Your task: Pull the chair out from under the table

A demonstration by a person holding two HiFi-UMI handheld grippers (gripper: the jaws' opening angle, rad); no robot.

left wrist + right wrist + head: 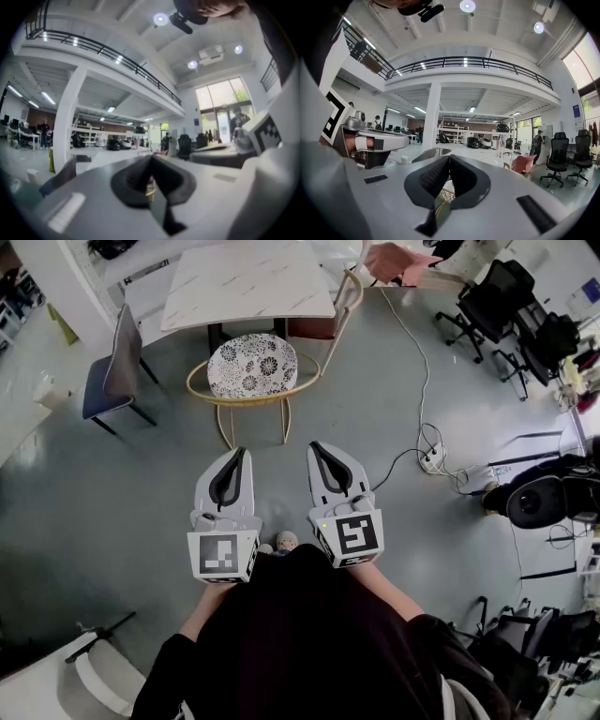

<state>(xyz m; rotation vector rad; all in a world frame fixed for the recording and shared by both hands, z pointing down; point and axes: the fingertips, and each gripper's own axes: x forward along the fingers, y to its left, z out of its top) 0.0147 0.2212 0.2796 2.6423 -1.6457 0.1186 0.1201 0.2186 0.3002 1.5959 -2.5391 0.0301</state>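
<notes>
A chair (251, 365) with a black-and-white flowered cushion and a tan round frame stands at the near edge of the white marble table (246, 282), its seat just outside the tabletop. Both grippers hang side by side in front of me, a short way back from the chair and touching nothing. My left gripper (241, 452) is shut and empty, and so is my right gripper (315, 445). In the left gripper view the shut jaws (151, 161) hide most of the chair. A bit of the tan frame (446, 195) shows below the shut jaws (449, 161) in the right gripper view.
A blue-grey chair (112, 376) stands left of the table and a pink one (398, 261) at its far right. Black office chairs (492, 301) line the right side. A cable and power strip (431, 460) lie on the floor to the right. A white chair (103, 681) is near left.
</notes>
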